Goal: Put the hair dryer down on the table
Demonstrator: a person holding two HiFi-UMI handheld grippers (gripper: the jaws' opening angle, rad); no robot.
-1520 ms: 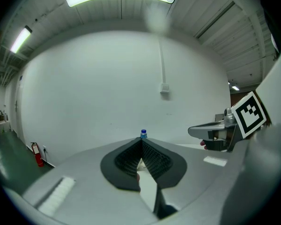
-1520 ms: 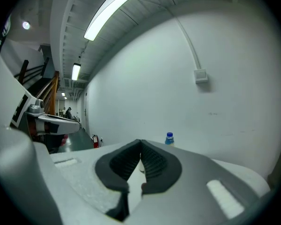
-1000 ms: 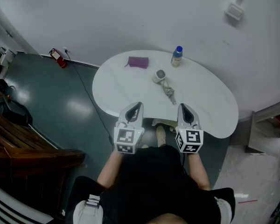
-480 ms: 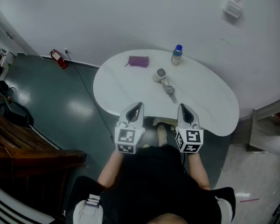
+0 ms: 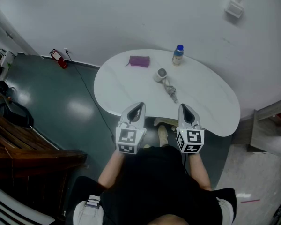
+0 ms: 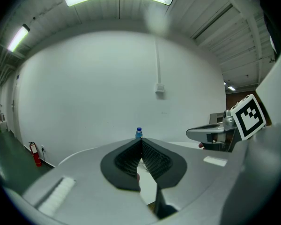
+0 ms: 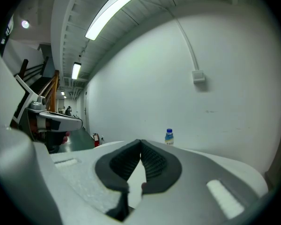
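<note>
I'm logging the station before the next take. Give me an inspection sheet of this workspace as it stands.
Surface: white table, rounded, mostly bare.
Job's things: hair dryer lies on the table, apart from both grippers.
Clutter: purple item, flat; blue-capped bottle, upright near the far edge.
Grippers: left gripper and right gripper both shut, empty, at the table's near edge.
Cables: dryer cord bundled on the table; black cable across the floor.
Surroundings: fire extinguisher by the wall; wooden furniture at left.

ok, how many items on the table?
3: a purple item far left, a blue-capped bottle at the far edge, the hair dryer in the middle, cord trailing nearer. None seem hidden.
</note>
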